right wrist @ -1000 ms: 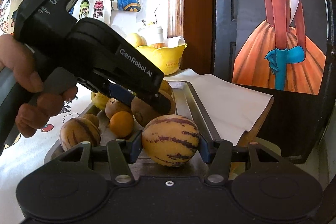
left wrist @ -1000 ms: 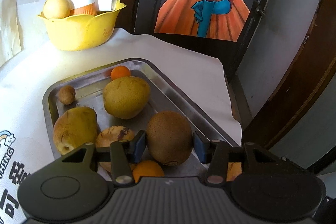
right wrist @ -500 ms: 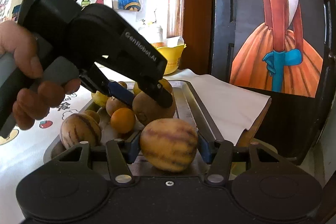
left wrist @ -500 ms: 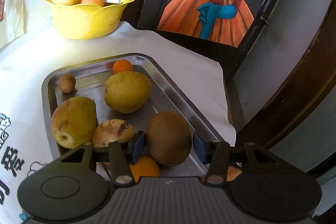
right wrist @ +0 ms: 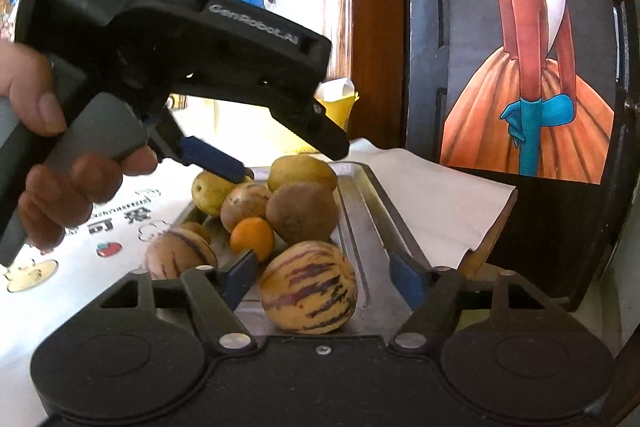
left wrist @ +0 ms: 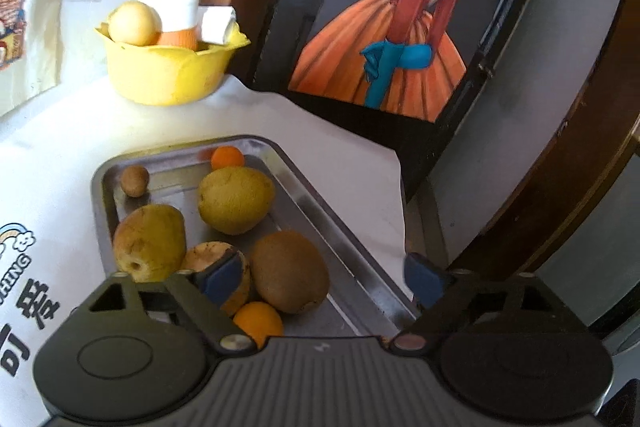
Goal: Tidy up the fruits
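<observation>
- Left gripper (left wrist: 316, 285): jaws spread wide and holding nothing; it hangs above the near end of the metal tray (left wrist: 352, 227).
- Kiwi (left wrist: 290, 271): lies in the tray between and just beyond the left fingers, apart from both pads. A small orange (left wrist: 258, 321) touches it at 7 o'clock, and a blemished pear (left wrist: 208, 257) sits just beside it at 9 o'clock.
- Right gripper (right wrist: 322, 281): jaws wide, gripping nothing. The striped melon (right wrist: 308, 287) rests on the tray floor between the fingers; whether the left pad touches its skin cannot be told.
- Handling, kiwi: judged light, fuzzy skin offering good friction, flesh soft enough to bruise. Best taken across the short middle with gentle closure.
- Handling, striped melon: judged heavier, skin smooth and waxy, likely to slip or roll. Grip at the widest girth, pads level.
- Further fruit: two yellow pears (left wrist: 236, 199) and a small kiwi (left wrist: 135, 180) occupy the tray towards 11 o'clock.
- Yellow bowl (left wrist: 168, 71): stands well apart at 11 o'clock, already partly filled.
- Risk: crowded neighbours may be nudged on closing.
</observation>
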